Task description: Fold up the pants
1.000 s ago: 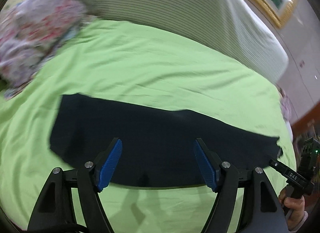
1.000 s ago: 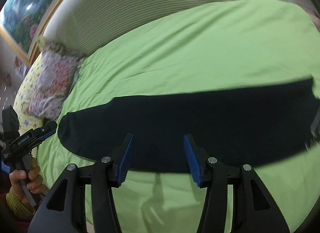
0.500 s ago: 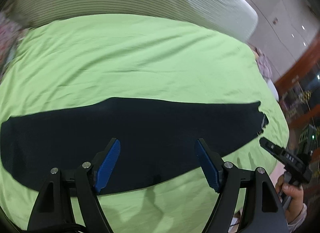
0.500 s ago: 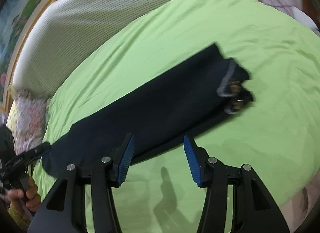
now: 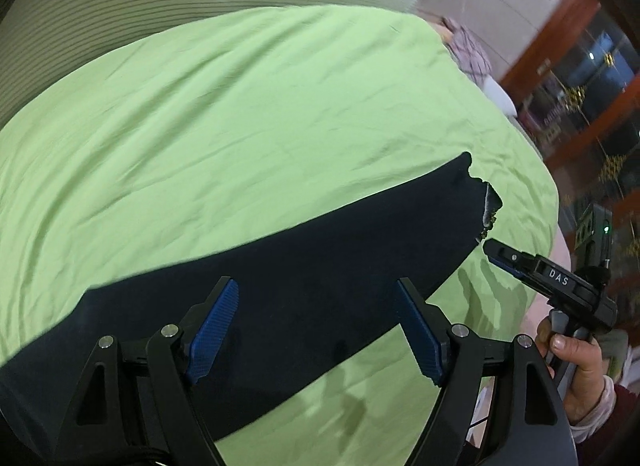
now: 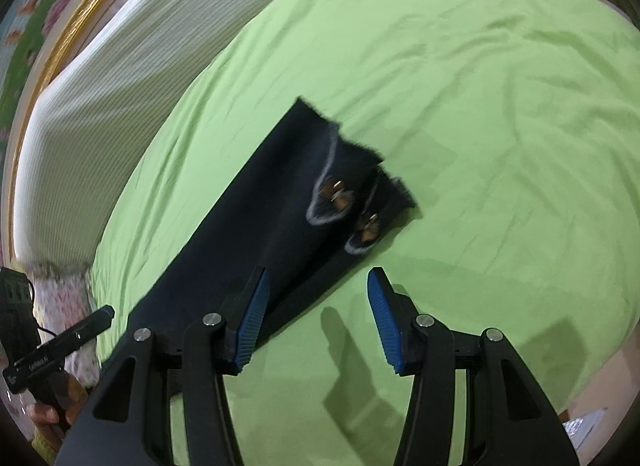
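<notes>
Long dark navy cloth pants [image 5: 304, 266], folded lengthwise into a narrow strip, lie flat on the bed's lime-green sheet [image 5: 248, 113]; in the left wrist view the strip runs from 8 o'clock up to its waistband end at 2 o'clock. Left gripper [image 5: 316, 322] tilts steeply down over the strip's middle, blue-padded jaws wide and just been opening, nothing clamped, cloth showing below the gap. Right gripper [image 6: 316, 314] also pitched down over the near edge of the waist end, jaws at a moderate gap, empty; its left pad [image 6: 252, 318] sits over the cloth, the other over bare sheet. Waistband with brown tabs [image 6: 344, 201] lies at 12 o'clock from it. Right hand [image 5: 576, 370] wraps the handle at 4 o'clock in the left view. Pale striped headboard [image 6: 104, 77] at 10 o'clock.
</notes>
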Demonstrator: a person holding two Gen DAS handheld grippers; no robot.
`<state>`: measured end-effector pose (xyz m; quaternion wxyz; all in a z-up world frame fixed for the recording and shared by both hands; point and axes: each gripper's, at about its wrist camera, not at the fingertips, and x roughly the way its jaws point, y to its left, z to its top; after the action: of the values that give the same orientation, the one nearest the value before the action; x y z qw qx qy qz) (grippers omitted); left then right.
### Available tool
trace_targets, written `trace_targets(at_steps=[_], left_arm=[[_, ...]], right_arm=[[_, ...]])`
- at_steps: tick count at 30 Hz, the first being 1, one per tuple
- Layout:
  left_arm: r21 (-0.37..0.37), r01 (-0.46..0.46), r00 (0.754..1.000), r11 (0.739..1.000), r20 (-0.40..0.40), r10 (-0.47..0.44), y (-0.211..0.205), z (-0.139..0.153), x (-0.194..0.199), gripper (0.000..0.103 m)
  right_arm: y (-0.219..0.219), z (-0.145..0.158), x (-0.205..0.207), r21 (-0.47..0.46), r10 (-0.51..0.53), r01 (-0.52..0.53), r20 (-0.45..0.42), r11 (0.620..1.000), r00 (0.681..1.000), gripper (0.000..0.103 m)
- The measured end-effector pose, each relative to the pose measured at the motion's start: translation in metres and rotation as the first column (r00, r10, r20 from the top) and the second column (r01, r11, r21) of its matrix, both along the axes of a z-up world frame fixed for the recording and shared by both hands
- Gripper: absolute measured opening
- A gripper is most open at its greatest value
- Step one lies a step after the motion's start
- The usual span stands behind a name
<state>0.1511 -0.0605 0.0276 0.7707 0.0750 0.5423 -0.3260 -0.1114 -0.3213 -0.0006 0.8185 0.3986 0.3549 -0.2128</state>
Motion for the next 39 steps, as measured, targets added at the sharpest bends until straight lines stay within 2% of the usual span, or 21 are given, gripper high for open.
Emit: trace_targets(at_steps=[3, 5, 6, 9, 11, 17, 18, 19, 20, 23, 27, 28, 30, 32, 33, 36, 37, 39], left_arm=[[0.015, 0.038, 0.999, 0.999, -0.013, -0.037, -0.017, -0.003, 0.010, 0.080], [0.016, 0.065, 0.998, 0.998, -0.026, -0.064, -0.028, -0.005, 0.017, 0.080], [0.016, 0.080, 0.996, 0.997, -0.031, -0.080, -0.034, -0.006, 0.020, 0.080], [0.032, 0.138, 0.989, 0.990, -0.050, -0.137, -0.057, -0.011, 0.030, 0.080], [0.046, 0.176, 0.983, 0.983, -0.067, -0.173, -0.071, -0.015, 0.036, 0.080], [0.042, 0.288, 0.948, 0.957, -0.151, -0.279, -0.116, -0.033, 0.050, 0.080], [0.043, 0.301, 0.944, 0.953, -0.158, -0.291, -0.121, -0.035, 0.051, 0.080], [0.050, 0.318, 0.938, 0.947, -0.165, -0.306, -0.128, -0.040, 0.052, 0.080], [0.056, 0.328, 0.934, 0.943, -0.169, -0.315, -0.134, -0.044, 0.053, 0.080], [0.068, 0.350, 0.924, 0.934, -0.190, -0.333, -0.152, -0.057, 0.058, 0.080], [0.045, 0.383, 0.899, 0.922, -0.245, -0.362, -0.178, -0.074, 0.064, 0.080], [0.031, 0.397, 0.887, 0.917, -0.269, -0.375, -0.186, -0.079, 0.064, 0.079], [0.004, 0.438, 0.851, 0.899, -0.323, -0.414, -0.199, -0.086, 0.062, 0.071], [0.008, 0.484, 0.828, 0.875, -0.328, -0.455, -0.211, -0.088, 0.055, 0.069], [0.009, 0.518, 0.811, 0.855, -0.322, -0.488, -0.218, -0.088, 0.050, 0.068], [-0.003, 0.568, 0.777, 0.823, -0.327, -0.538, -0.230, -0.089, 0.038, 0.045], [-0.016, 0.582, 0.766, 0.813, -0.324, -0.555, -0.233, -0.088, 0.035, 0.029], [-0.023, 0.601, 0.762, 0.799, -0.286, -0.581, -0.232, -0.083, 0.030, 0.020]], right_arm=[[-0.005, 0.007, -0.002, -0.016, -0.028, 0.029, 0.033, 0.999, 0.999, 0.052], [-0.008, 0.007, 0.001, -0.034, -0.033, 0.033, 0.001, 0.999, 0.999, 0.052], [-0.012, 0.003, 0.002, -0.014, -0.046, 0.045, -0.029, 0.999, 0.999, 0.052], [-0.017, -0.012, 0.000, 0.098, -0.087, 0.088, -0.022, 0.991, 0.996, 0.052], [-0.016, -0.019, 0.000, 0.114, -0.102, 0.105, -0.032, 0.988, 0.994, 0.052], [-0.027, -0.031, 0.004, 0.173, -0.126, 0.116, 0.051, 0.978, 0.991, 0.052], [-0.024, -0.033, 0.008, 0.177, -0.121, 0.109, 0.059, 0.978, 0.991, 0.051], [-0.018, -0.035, 0.014, 0.178, -0.120, 0.107, 0.064, 0.978, 0.991, 0.043], [-0.020, -0.037, 0.011, 0.180, -0.122, 0.108, 0.065, 0.978, 0.990, 0.015], [-0.019, -0.040, 0.005, 0.204, -0.113, 0.091, 0.097, 0.975, 0.989, 0.012], [-0.014, -0.037, -0.004, 0.157, -0.064, 0.046, 0.112, 0.986, 0.992, 0.012], [-0.014, -0.039, -0.010, 0.147, -0.054, 0.038, 0.111, 0.988, 0.992, 0.012], [-0.014, -0.040, -0.012, 0.144, -0.048, 0.031, 0.111, 0.989, 0.993, 0.012], [-0.014, -0.040, -0.011, 0.133, -0.036, 0.021, 0.108, 0.991, 0.993, 0.012], [-0.013, -0.040, -0.012, 0.125, -0.029, 0.015, 0.107, 0.992, 0.994, 0.012], [-0.011, -0.039, -0.009, 0.114, -0.020, 0.008, 0.102, 0.993, 0.995, 0.012], [-0.010, -0.038, -0.008, 0.111, -0.017, 0.006, 0.100, 0.994, 0.995, 0.012], [-0.008, -0.035, -0.002, 0.102, -0.011, 0.002, 0.095, 0.995, 0.995, 0.012]])
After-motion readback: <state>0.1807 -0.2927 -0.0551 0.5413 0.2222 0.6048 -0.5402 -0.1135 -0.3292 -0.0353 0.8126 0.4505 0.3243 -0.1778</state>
